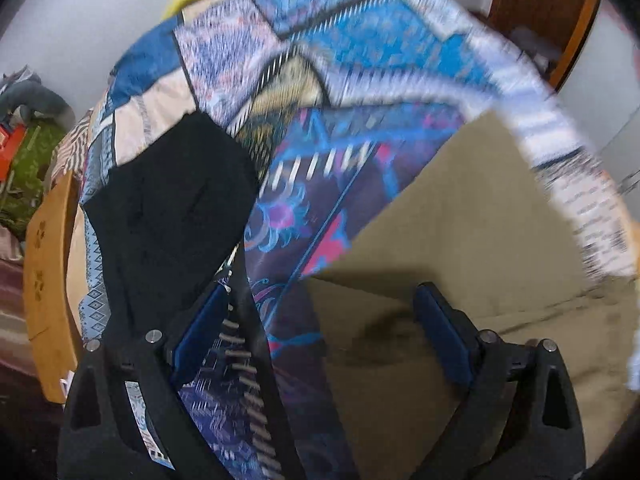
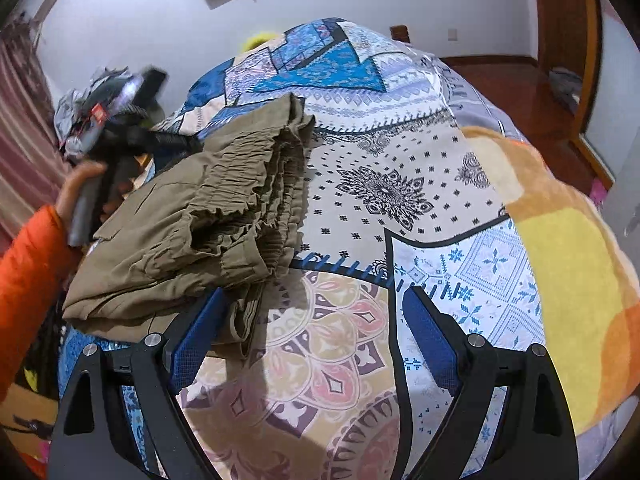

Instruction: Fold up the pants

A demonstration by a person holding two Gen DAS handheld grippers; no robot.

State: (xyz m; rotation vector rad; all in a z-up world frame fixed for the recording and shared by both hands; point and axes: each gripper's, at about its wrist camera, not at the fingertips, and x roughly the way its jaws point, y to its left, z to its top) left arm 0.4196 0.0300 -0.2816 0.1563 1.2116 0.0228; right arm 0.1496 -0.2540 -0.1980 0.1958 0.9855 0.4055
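The olive-khaki pants (image 2: pixel 200 224) lie folded in a thick stack on the patterned bedspread (image 2: pixel 400 184), the gathered waistband toward the middle of the bed. My right gripper (image 2: pixel 316 312) is open and empty, its left finger (image 2: pixel 200 332) at the stack's near edge. In the left wrist view the khaki cloth (image 1: pixel 460 220) fills the right side. My left gripper (image 1: pixel 324 316) is open and empty, just above the cloth's edge. It also shows in the right wrist view (image 2: pixel 120 128), held by a hand with an orange sleeve at the stack's far left.
A black garment (image 1: pixel 176 216) lies on the bedspread left of my left gripper. A wooden chair (image 1: pixel 48 272) stands at the bed's left edge. An orange-yellow blanket (image 2: pixel 568 264) covers the bed's right side. Wooden floor (image 2: pixel 520 92) lies beyond.
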